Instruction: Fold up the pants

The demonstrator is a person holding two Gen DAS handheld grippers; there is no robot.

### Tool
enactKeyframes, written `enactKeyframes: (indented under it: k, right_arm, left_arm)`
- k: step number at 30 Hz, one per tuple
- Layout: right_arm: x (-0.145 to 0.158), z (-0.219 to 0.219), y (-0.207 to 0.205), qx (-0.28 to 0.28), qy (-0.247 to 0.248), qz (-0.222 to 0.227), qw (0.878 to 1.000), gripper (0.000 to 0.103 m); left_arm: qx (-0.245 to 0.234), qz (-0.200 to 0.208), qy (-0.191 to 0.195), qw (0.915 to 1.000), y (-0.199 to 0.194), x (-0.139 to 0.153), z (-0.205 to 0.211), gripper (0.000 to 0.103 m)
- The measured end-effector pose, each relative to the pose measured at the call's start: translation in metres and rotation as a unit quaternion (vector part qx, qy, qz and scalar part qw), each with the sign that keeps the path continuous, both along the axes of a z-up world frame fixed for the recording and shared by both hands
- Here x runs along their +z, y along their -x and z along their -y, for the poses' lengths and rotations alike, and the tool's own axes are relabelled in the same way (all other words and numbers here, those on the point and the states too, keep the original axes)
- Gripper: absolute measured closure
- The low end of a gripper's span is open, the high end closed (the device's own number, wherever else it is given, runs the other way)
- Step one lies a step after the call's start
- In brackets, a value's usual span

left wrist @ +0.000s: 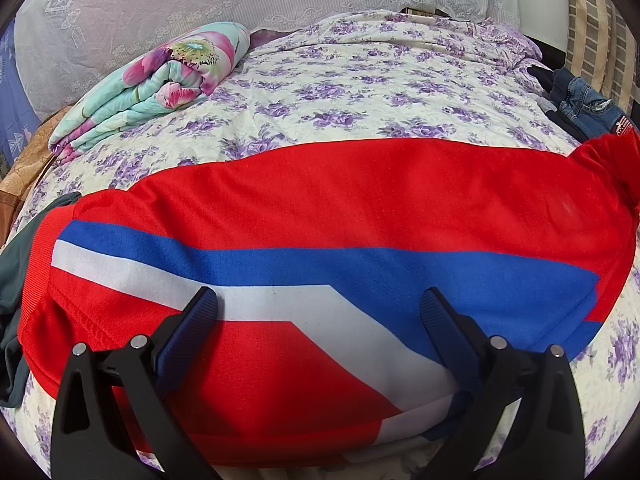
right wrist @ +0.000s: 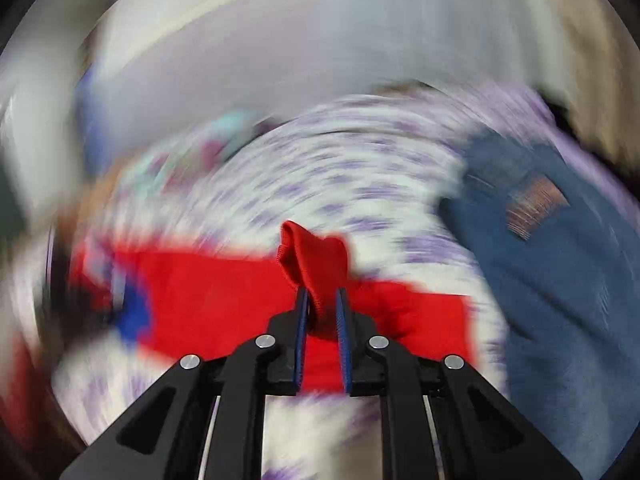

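Note:
Red pants (left wrist: 340, 200) with blue and white stripes lie spread across the bed in the left wrist view. My left gripper (left wrist: 320, 300) is open, its blue-padded fingers (left wrist: 200, 312) wide apart just above the white stripe near the pants' near edge. My right gripper (right wrist: 322, 300) is shut on a bunched red end of the pants (right wrist: 312, 260), lifting it off the bed; that view is heavily motion-blurred. The lifted end shows at the right edge of the left wrist view (left wrist: 608, 160).
The bed has a purple-flowered sheet (left wrist: 360, 80). A folded floral quilt (left wrist: 160, 84) lies at the back left. Blue jeans (left wrist: 584, 100) lie at the right, also in the right wrist view (right wrist: 560, 260). A dark green garment (left wrist: 16, 280) lies at the left edge.

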State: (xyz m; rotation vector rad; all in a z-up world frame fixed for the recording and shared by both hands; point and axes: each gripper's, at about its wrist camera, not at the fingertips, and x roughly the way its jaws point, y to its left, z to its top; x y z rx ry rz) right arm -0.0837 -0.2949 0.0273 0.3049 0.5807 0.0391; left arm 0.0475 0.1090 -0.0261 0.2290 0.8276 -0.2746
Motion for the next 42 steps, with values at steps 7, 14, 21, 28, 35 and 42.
enactKeyframes:
  k: [7, 14, 21, 28, 35, 42]
  right_arm:
    - [-0.028, 0.062, 0.039, -0.082, -0.099, -0.024, 0.991, 0.043]
    - [-0.041, 0.035, 0.006, -0.015, -0.120, -0.043, 0.992, 0.044]
    - [-0.043, 0.025, -0.011, 0.007, -0.140, -0.025, 0.990, 0.091]
    - [-0.055, 0.022, 0.007, 0.016, -0.068, -0.092, 0.993, 0.088]
    - [-0.030, 0.042, 0.042, -0.038, -0.084, -0.021, 0.996, 0.070]
    - [0.009, -0.047, 0.024, 0.062, 0.094, 0.022, 0.993, 0.037]
  left_arm:
    - [0.000, -0.001, 0.000, 1.0000, 0.000, 0.000, 0.000, 0.004]
    - [0.001, -0.001, -0.001, 1.0000, 0.000, -0.001, 0.000, 0.004]
    - [0.025, 0.010, 0.019, 0.9995, -0.001, 0.004, -0.012, 0.004]
    - [0.039, 0.012, 0.079, 0.9961, -0.002, 0.010, -0.034, 0.004]
    - [0.015, 0.032, 0.022, 0.9991, 0.010, 0.012, -0.014, 0.004]
    - [-0.024, 0.011, -0.048, 0.9985, 0.032, -0.002, 0.007, 0.004]
